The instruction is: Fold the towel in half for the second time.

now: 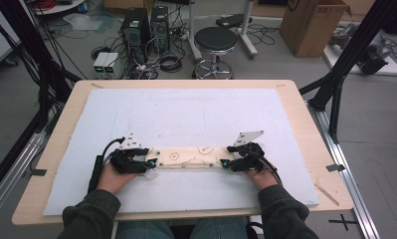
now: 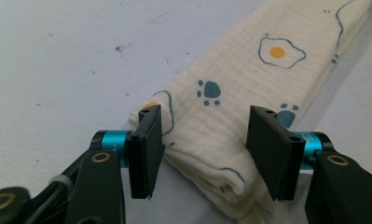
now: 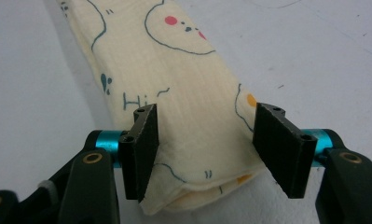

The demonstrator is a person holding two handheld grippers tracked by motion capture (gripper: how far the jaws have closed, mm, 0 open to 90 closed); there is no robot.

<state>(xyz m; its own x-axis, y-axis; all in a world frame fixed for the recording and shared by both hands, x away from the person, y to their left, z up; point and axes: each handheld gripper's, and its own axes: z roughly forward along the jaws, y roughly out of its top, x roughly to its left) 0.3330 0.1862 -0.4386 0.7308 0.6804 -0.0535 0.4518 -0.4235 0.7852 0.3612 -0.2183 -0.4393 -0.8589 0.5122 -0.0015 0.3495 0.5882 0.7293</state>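
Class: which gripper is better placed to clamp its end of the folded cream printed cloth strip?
Neither clearly: left gripper and right gripper each straddle an end of the cloth strip, jaws open.

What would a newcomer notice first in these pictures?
A long folded cream cloth printed with fried eggs and paw prints lies on the white mat. The left gripper and right gripper sit at its two ends, jaws open astride the folded edges.
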